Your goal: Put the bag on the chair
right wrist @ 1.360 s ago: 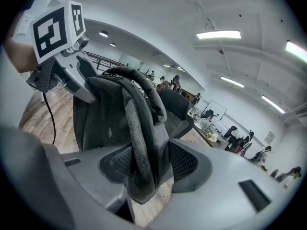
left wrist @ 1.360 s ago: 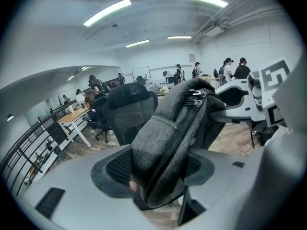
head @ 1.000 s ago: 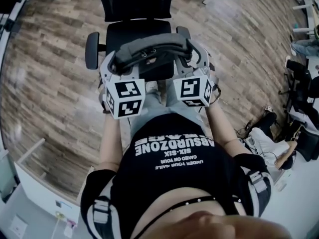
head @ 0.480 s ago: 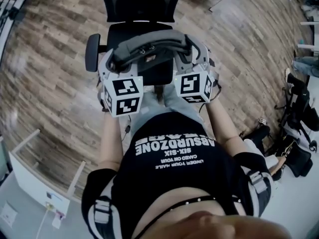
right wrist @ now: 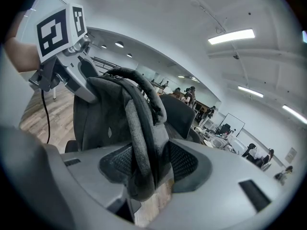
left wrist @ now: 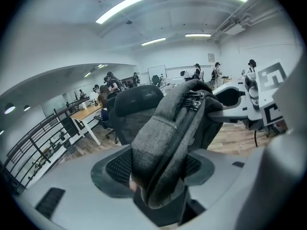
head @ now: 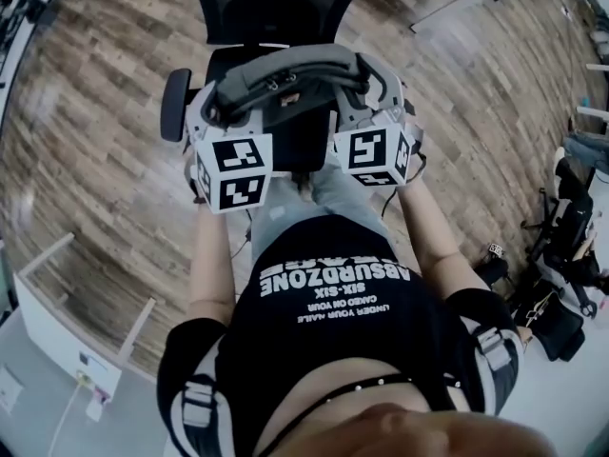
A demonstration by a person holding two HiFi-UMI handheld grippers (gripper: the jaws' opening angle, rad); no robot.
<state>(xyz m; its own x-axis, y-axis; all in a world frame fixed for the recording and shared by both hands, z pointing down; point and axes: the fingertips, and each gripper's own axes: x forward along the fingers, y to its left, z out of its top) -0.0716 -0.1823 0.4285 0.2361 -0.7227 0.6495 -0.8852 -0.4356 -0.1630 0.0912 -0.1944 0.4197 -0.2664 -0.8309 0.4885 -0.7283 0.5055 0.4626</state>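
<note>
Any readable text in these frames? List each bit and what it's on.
"ABSURDZONE": large print on the person's black T-shirt, upside down in the head view.
"SIX-SIX": smaller line of print on the same shirt.
Two more small lines on the shirt: too small to read reliably.
Marker cubes: square patterns only, no words.
Whiteboard: too small to read.

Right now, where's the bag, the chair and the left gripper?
bag [head: 295, 65]: head view, on its grey top panel.
chair [head: 271, 8]: head view, on its black backrest.
left gripper [left wrist: 156, 174]: left gripper view, between its jaws, which clamp the bag.
</note>
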